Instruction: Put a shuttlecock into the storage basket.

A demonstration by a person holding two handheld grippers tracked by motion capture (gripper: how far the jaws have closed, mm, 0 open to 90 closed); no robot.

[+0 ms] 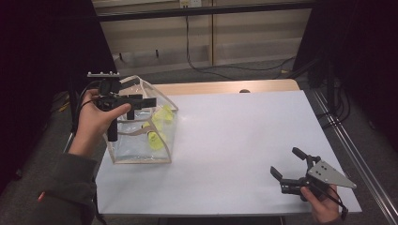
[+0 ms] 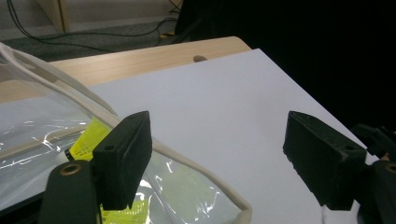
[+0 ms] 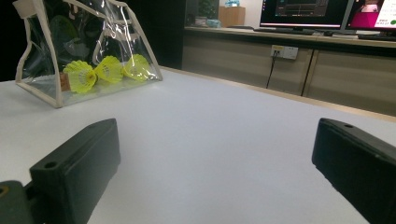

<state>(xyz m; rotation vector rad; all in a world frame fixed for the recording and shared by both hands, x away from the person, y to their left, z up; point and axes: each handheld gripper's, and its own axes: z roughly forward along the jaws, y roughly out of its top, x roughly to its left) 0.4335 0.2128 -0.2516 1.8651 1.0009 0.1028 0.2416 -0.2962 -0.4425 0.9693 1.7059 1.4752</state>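
Note:
A clear plastic bag with beige trim stands open-topped at the left of the white table. Inside lie several yellow shuttlecocks. My left gripper is held in a hand just above the bag's top, open and empty. In the left gripper view its jaws stand wide apart, with the bag's rim and a shuttlecock under the left one. My right gripper rests low near the table's front right corner, open and empty. The right gripper view faces the bag and three shuttlecocks across bare table.
A strip of bare wood runs along the table's far edge. Beyond it are low cabinets with cables on the floor. Monitors stand on a counter in the right gripper view. A metal rail runs past the right edge.

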